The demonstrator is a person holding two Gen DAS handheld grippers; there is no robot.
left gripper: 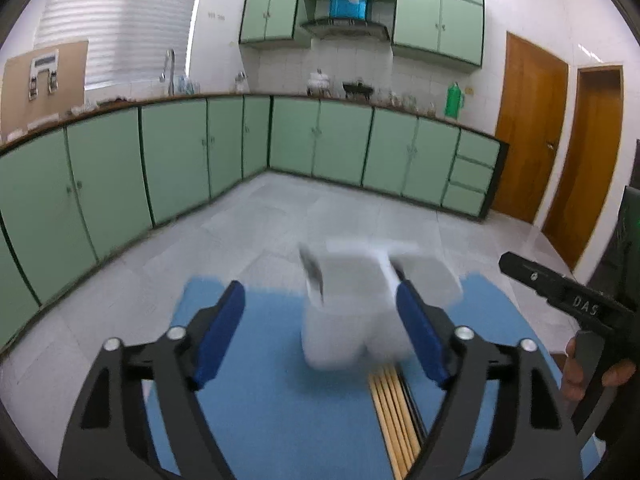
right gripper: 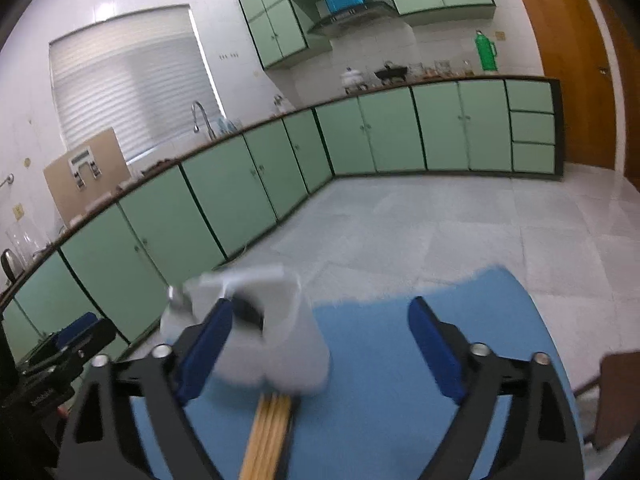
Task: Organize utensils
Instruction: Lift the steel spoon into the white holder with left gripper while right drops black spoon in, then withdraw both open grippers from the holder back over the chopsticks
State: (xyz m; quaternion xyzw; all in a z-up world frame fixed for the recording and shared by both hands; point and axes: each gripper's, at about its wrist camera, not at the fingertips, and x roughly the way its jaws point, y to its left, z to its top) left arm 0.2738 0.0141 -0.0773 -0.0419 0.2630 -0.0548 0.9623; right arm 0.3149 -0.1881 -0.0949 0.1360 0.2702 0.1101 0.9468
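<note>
A white utensil holder (left gripper: 352,312) with two compartments stands on a blue mat (left gripper: 272,400); it is blurred. A bundle of wooden chopsticks (left gripper: 394,420) lies on the mat in front of it. My left gripper (left gripper: 320,340) is open and empty, its fingers either side of the holder's near side. In the right wrist view the holder (right gripper: 264,328) sits ahead to the left, the chopsticks (right gripper: 268,436) lie below it, and my right gripper (right gripper: 320,352) is open and empty. The right gripper's body (left gripper: 568,300) shows at the right of the left wrist view.
The blue mat (right gripper: 400,360) covers a table with its far edge just beyond the holder. Green base cabinets (left gripper: 160,160) line the walls across a grey tiled floor (left gripper: 360,216). Wooden doors (left gripper: 532,128) stand at the right. A brown object (right gripper: 616,396) sits by the mat's right edge.
</note>
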